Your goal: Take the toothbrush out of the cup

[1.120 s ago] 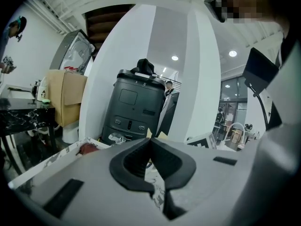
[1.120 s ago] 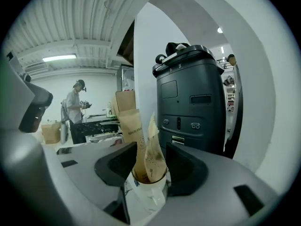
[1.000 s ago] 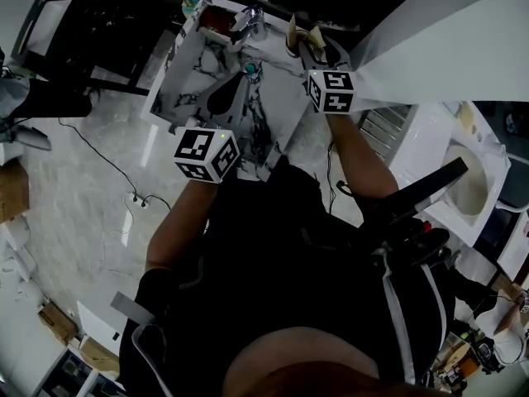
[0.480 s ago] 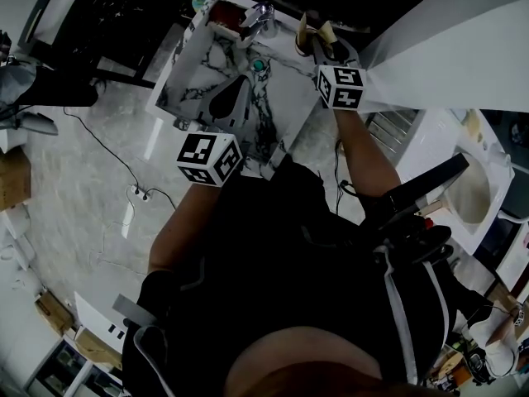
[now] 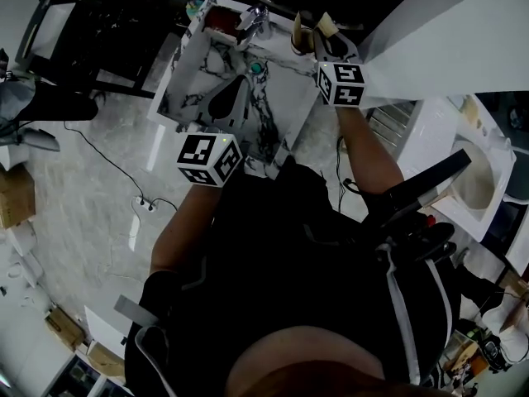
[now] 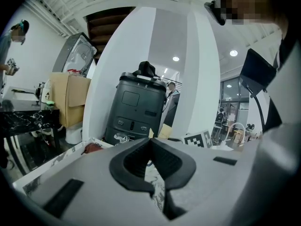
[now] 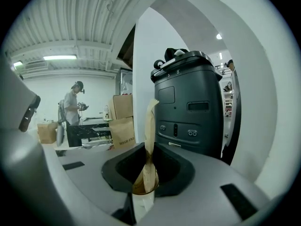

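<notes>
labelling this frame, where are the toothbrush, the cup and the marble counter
toothbrush (image 7: 150, 126), right gripper view, on the middle of its tan shaft
cup (image 7: 143, 205), right gripper view, on its white side wall
marble counter (image 5: 198, 64), head view, on a bare veined patch

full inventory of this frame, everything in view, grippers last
toothbrush: 1, tan, upright in the cup
cup: 1, white, brown inside, below the right gripper's jaws
marble counter: 1, white with dark veins, ahead of the person
faucet: 1, chrome, counter's far edge
teal thing: 1, small, mid-counter
machine: 1, dark grey, behind the cup
cardboard boxes: at least 2, brown, left of the machine
bystander: 1, far background
washbasin: 1, white, person's right
left gripper: grey, jaws together, empty
right gripper: grey, jaws closing, toothbrush between them
</notes>
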`<state>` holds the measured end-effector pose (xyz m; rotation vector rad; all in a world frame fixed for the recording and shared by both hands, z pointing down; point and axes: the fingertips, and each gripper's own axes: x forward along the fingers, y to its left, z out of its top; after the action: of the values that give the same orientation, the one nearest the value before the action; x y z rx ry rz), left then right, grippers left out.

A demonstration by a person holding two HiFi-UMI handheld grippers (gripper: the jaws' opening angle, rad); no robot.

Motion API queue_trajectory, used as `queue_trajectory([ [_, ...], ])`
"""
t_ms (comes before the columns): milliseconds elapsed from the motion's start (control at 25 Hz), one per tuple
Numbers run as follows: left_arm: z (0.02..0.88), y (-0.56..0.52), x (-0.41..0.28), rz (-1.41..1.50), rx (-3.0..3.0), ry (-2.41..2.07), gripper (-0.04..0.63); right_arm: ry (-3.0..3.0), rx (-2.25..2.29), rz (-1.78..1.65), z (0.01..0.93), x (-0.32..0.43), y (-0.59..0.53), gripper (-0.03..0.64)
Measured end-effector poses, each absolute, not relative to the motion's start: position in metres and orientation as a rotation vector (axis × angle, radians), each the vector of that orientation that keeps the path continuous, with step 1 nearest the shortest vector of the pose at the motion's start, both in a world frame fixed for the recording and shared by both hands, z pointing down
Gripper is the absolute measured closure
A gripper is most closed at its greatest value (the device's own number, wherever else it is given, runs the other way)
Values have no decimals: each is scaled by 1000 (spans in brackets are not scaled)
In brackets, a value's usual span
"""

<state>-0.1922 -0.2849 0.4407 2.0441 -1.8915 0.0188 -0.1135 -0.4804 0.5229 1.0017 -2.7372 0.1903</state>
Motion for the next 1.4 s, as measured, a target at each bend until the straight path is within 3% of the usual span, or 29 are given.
queue_trajectory([
  [1400,357,-261,-209,-146,2434,-1671,589,-2789,1460,61,326,-60,-336,557],
])
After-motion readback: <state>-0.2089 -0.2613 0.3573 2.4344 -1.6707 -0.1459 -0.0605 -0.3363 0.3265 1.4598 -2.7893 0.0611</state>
